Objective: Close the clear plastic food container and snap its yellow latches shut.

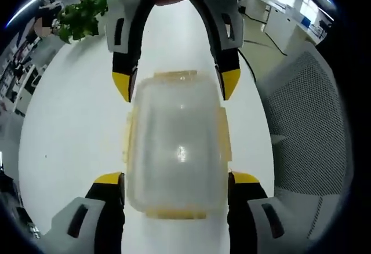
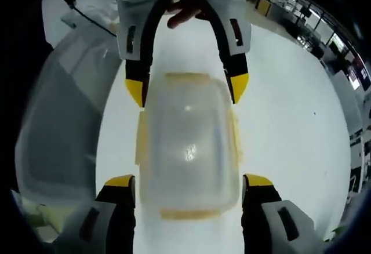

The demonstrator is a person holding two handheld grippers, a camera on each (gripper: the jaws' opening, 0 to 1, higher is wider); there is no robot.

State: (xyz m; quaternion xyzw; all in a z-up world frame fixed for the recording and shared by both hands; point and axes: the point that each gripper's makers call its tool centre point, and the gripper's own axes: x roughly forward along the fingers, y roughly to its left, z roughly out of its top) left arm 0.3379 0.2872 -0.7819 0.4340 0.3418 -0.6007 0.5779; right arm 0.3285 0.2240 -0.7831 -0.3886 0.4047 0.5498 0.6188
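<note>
The clear plastic food container lies on the white table with its lid resting on top. Yellow latches show on its long sides and at both ends, the side ones flared slightly outward. My left gripper is open, its yellow-tipped jaws standing either side of the container's near end. My right gripper faces it from the far end, also open and straddling that end. In the right gripper view the container sits between my right gripper and my left gripper.
A grey mesh chair stands by the table's right edge and a green plant at the far left. A large translucent plastic bin sits beside the container. A person's hand holds the left gripper.
</note>
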